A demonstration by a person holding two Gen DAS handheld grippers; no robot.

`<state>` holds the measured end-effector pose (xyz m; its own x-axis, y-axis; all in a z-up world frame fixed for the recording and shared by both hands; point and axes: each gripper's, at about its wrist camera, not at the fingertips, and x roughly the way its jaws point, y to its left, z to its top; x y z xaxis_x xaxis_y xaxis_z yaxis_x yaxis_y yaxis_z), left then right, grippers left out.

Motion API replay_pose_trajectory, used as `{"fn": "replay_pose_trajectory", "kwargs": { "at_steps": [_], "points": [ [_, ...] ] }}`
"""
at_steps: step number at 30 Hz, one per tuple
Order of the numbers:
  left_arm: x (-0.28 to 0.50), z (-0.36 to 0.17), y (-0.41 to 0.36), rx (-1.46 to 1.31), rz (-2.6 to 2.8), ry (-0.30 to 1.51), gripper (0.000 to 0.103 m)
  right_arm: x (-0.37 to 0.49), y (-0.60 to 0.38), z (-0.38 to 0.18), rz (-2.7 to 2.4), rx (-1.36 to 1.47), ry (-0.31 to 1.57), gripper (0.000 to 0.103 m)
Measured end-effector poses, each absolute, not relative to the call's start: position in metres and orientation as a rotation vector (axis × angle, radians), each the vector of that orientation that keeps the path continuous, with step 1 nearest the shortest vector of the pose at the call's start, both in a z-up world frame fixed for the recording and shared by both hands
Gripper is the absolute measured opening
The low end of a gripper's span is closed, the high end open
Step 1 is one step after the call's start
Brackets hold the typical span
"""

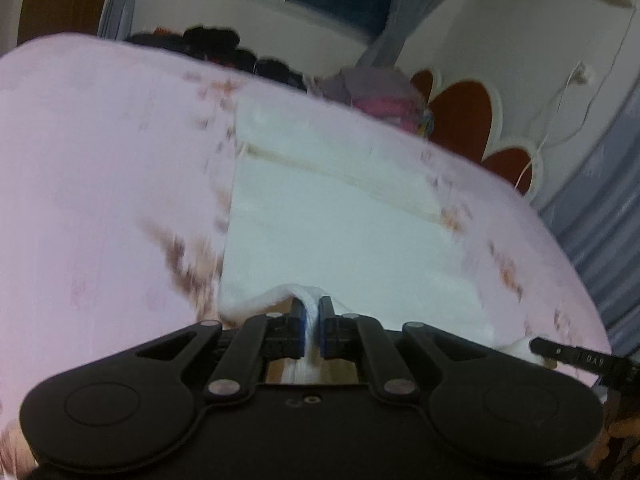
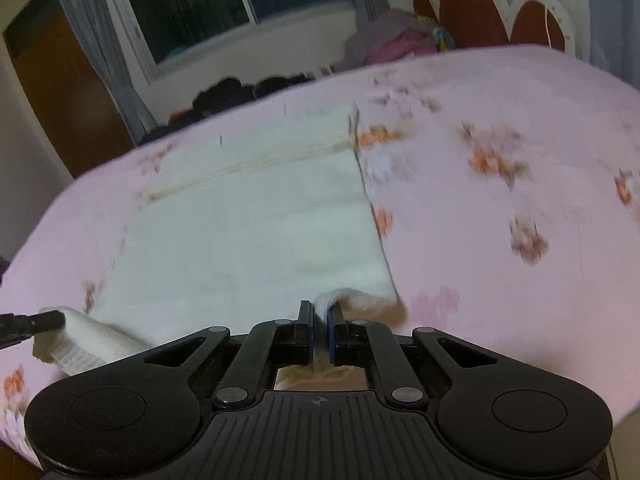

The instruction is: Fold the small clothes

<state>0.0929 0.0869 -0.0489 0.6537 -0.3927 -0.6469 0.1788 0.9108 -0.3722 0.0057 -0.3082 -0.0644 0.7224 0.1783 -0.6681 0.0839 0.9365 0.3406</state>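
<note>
A white knit garment [image 1: 332, 232] lies flat on the pink flowered bed sheet [image 1: 100, 160], with a beige seam band across its far part. My left gripper [image 1: 311, 312] is shut on the near left corner of the garment, pinching a fold of it. My right gripper [image 2: 320, 312] is shut on the near right corner of the same garment [image 2: 260, 232]. The right gripper's finger shows at the lower right of the left wrist view [image 1: 568, 354]. The left gripper's finger shows at the lower left of the right wrist view [image 2: 32, 324], with the ribbed hem beside it.
The pink sheet [image 2: 500, 240] spreads wide on both sides of the garment. A pile of purple and pink clothes [image 1: 380, 96] lies at the bed's far edge by a red and white headboard [image 1: 464, 116]. Dark clothes [image 1: 216, 46] lie under a window.
</note>
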Motion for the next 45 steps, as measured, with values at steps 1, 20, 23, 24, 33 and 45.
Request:
{"fn": "replay_pose_trajectory", "kwargs": {
  "at_steps": [1, 20, 23, 24, 33, 45],
  "points": [
    [0.101, -0.044, 0.086, -0.29, -0.329, 0.782, 0.006, 0.011, -0.309, -0.061, 0.058, 0.364, 0.753, 0.006],
    [0.263, -0.042, 0.052, -0.374, -0.225, 0.715, 0.006, 0.2, -0.351, -0.055, 0.071, 0.452, 0.634, 0.006],
    [0.29, -0.045, 0.049, -0.389, -0.203, 0.711, 0.005, 0.236, -0.358, -0.061, 0.073, 0.476, 0.641, 0.006],
    [0.299, -0.046, 0.048, -0.392, -0.195, 0.711, 0.005, 0.247, -0.36, -0.063, 0.073, 0.484, 0.643, 0.006],
    [0.378, -0.07, 0.041, -0.424, -0.1, 0.773, 0.005, 0.34, -0.376, -0.098, 0.049, 0.538, 0.711, 0.006],
    [0.436, -0.099, 0.029, -0.315, 0.003, 0.834, 0.013, 0.403, -0.379, -0.134, 0.012, 0.542, 0.792, 0.006]
  ]
}}
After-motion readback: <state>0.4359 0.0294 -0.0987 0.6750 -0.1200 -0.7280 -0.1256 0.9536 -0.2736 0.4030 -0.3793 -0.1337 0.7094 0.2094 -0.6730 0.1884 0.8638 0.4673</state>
